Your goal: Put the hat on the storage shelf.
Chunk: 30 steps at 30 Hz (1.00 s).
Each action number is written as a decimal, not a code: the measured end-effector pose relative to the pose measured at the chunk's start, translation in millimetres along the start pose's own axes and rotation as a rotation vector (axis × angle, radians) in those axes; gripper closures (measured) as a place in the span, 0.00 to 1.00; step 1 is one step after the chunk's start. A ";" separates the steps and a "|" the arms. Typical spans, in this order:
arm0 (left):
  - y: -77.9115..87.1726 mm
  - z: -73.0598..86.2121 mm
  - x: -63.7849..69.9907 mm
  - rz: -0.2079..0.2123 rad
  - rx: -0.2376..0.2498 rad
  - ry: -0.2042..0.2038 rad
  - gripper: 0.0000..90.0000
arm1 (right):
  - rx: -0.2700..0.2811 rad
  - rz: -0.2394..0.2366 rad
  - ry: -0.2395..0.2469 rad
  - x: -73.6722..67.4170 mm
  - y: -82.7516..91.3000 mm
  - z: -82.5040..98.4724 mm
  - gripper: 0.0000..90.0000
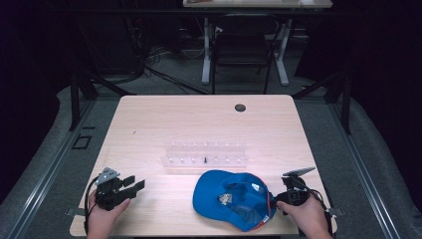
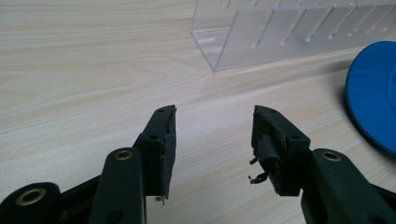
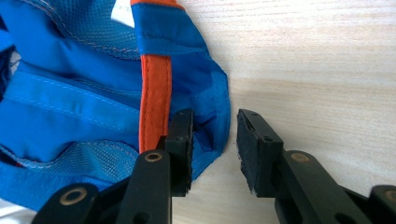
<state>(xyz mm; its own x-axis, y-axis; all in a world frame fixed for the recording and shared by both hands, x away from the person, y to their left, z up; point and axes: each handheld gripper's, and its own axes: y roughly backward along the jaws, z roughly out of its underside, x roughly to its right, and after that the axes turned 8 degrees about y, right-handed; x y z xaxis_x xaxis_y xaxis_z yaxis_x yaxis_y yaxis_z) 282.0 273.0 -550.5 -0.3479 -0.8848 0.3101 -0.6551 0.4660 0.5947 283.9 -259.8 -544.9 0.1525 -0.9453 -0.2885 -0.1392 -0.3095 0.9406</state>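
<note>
- Blue cap (image 1: pixel 232 199) lies upside down at the table's (image 1: pixel 149 124) near edge, before a clear rack (image 1: pixel 205 154).
- Left gripper (image 1: pixel 134 183): jaws apart, holding nothing.
- Right gripper (image 3: pixel 214 147): jaws apart around the cap's rear edge, not closed.

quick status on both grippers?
Left gripper: open, holding nothing, over bare table.
Right gripper: open, jaws around the blue cap's edge, not clamped.

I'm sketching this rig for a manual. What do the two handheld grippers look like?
Both are black. The left gripper has a grey three-cornered plate on top, and a black cable loops from it. The right gripper carries a similar grey plate. Up close, each has two flat black jaws on arms with brass-coloured rivets; the left pads look worn, with frayed edges. No sleeves are visible.
</note>
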 end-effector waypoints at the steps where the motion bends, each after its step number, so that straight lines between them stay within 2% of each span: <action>1: 0.3 0.1 -0.2 0.000 0.002 0.001 0.56 | -0.001 -0.008 0.002 -0.5 -1.1 -0.2 0.74; 2: -0.3 0.5 -0.1 -0.001 0.014 0.004 0.56 | -0.009 -0.003 -0.006 -1.9 -2.0 -0.6 0.74; 7: 0.4 0.5 -0.9 -0.005 0.013 0.003 0.56 | 0.007 0.009 0.016 -7.1 -4.5 -2.4 0.78; 8: 0.2 0.5 -0.9 -0.004 0.014 0.003 0.56 | -0.009 0.046 0.055 -11.5 -5.0 -3.6 0.80; 9: 0.1 0.4 -0.7 -0.005 0.012 0.003 0.56 | -0.002 0.049 0.054 -14.5 -5.8 -4.1 0.82; 12: 0.1 0.5 -0.2 -0.004 0.012 0.001 0.56 | 0.002 0.105 0.096 -22.2 -8.2 -4.9 0.87; 13: 0.1 0.5 -0.2 -0.004 0.012 0.001 0.56 | 0.002 0.105 0.096 -22.2 -8.2 -4.9 0.87; 14: 0.1 0.5 -0.4 -0.005 0.011 -0.002 0.56 | -0.011 0.131 0.128 -24.8 -8.2 -5.6 0.89; 15: 0.1 0.5 -0.4 -0.005 0.011 -0.002 0.56 | -0.011 0.131 0.128 -24.8 -8.2 -5.6 0.89; 16: 0.0 0.7 -0.9 -0.007 0.008 -0.002 0.56 | -0.021 0.156 0.150 -25.8 -8.3 -5.5 0.93; 19: -0.1 0.7 -1.0 -0.007 0.007 -0.003 0.56 | -0.008 0.160 0.146 -27.0 -9.6 -5.9 0.97; 26: 0.7 1.6 -1.1 -0.008 0.008 -0.004 0.56 | -0.025 0.103 0.139 -19.6 -8.0 -9.2 1.00; 30: 1.7 1.5 -2.1 -0.009 -0.001 -0.002 0.56 | 0.000 0.072 0.127 -16.4 -3.6 -11.7 1.00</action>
<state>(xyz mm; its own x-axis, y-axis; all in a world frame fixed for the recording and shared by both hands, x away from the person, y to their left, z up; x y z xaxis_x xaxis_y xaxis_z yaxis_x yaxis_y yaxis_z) 280.6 275.6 -551.2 -0.3434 -0.8890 0.3030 -0.6572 0.4580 0.5986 293.3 -242.0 -541.5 0.2646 -0.9443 -0.1955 -0.1547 -0.2417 0.9579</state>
